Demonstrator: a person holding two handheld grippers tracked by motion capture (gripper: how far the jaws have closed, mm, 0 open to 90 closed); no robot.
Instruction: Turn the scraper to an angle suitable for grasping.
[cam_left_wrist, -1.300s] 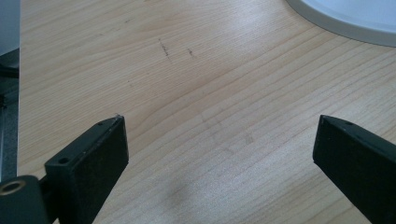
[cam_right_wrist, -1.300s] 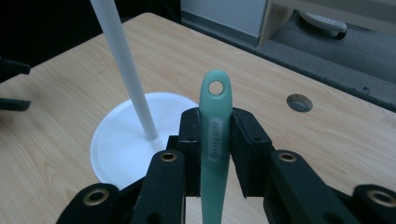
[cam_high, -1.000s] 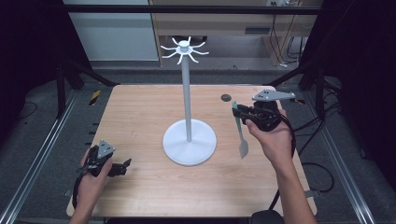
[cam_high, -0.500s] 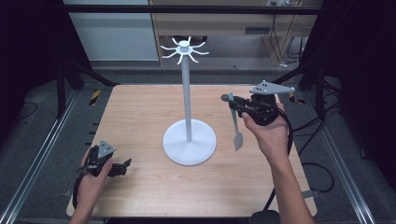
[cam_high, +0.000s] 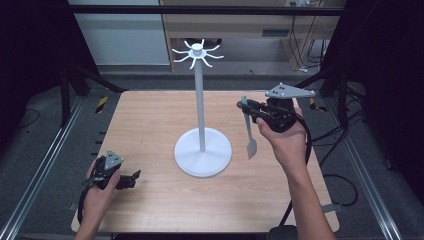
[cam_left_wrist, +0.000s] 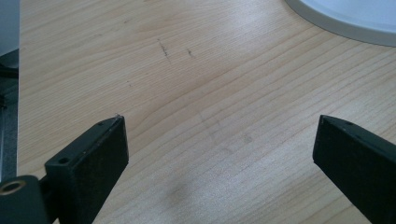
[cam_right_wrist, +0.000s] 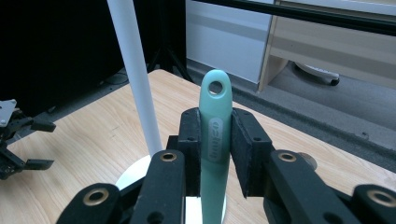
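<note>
The pale green utensil (cam_right_wrist: 214, 140) hangs blade-down above the bench (cam_high: 150, 130), clamped by its handle between the jaws of the right hand-held gripper (cam_right_wrist: 215, 140), its hanging hole uppermost and just beside the pole of the white hook stand (cam_high: 201, 115). We judge pickup done and hanging on an empty hook still to come. The left hand-held gripper (cam_high: 131, 178) rests apart near the bench's front-left corner.
</note>
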